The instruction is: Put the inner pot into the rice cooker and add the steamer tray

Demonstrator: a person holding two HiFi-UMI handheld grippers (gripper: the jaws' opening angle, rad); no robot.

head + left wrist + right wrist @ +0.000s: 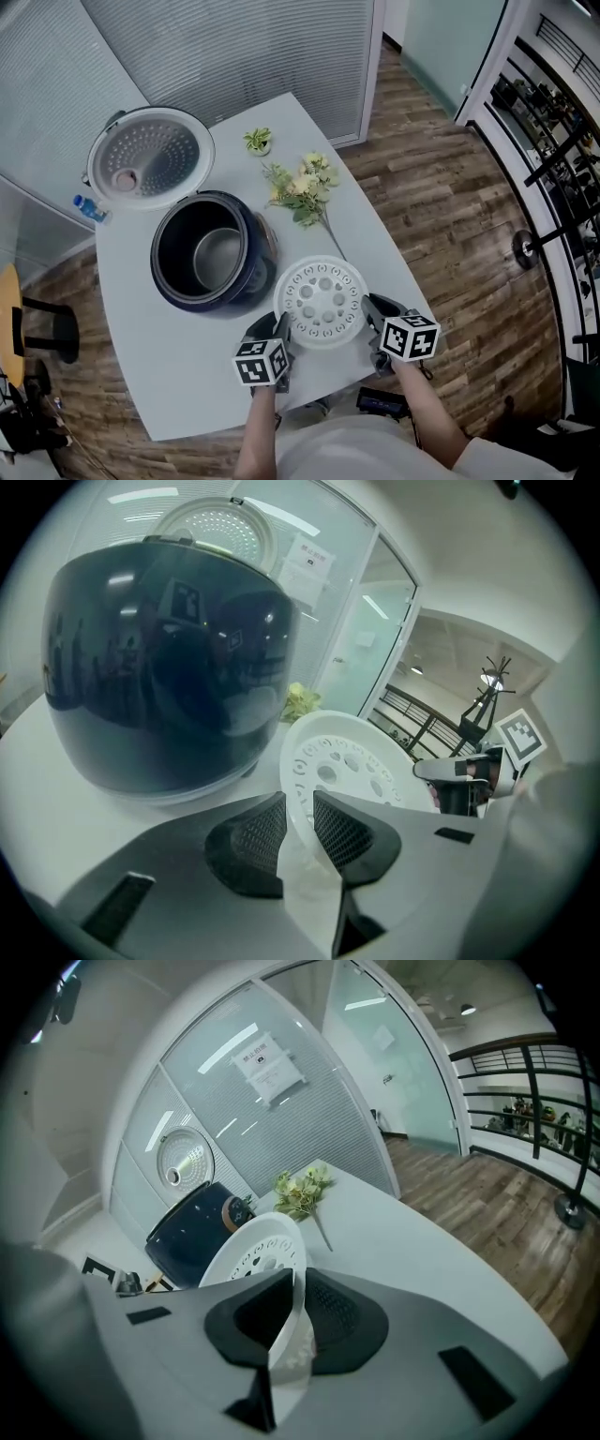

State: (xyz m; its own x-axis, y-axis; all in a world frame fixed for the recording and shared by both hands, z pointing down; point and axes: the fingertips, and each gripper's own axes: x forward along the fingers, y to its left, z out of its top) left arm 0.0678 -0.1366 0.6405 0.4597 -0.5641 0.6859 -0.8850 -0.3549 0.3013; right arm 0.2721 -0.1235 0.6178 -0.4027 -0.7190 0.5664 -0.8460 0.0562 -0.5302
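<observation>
The white tray (322,302) with round holes is held between the two grippers, near the front of the table (169,356). The left gripper (278,330) pinches the tray's left edge. In the left gripper view its jaws are a little way apart, with the thin rim squeezed between the pads (339,832). The right gripper (373,319) pinches the right edge the same way, and its jaws are closer together on the rim. A shadow shows on the table under the tray's near edge.

The dark cooker (211,248) stands just beside the tray, to the left and a bit farther back. Its lid (150,157) is flipped up at the back, so the round mouth is wide open. The shiny pot (217,258) sits down inside it.

The flowers (302,187) lie behind the tray, and their stem points at its far edge. A small plant (258,141) sits farther back. A bottle (91,208) lies by the table's left edge.

The table is bare to the left of the left gripper. On the right, the table's edge is close to the right gripper.
</observation>
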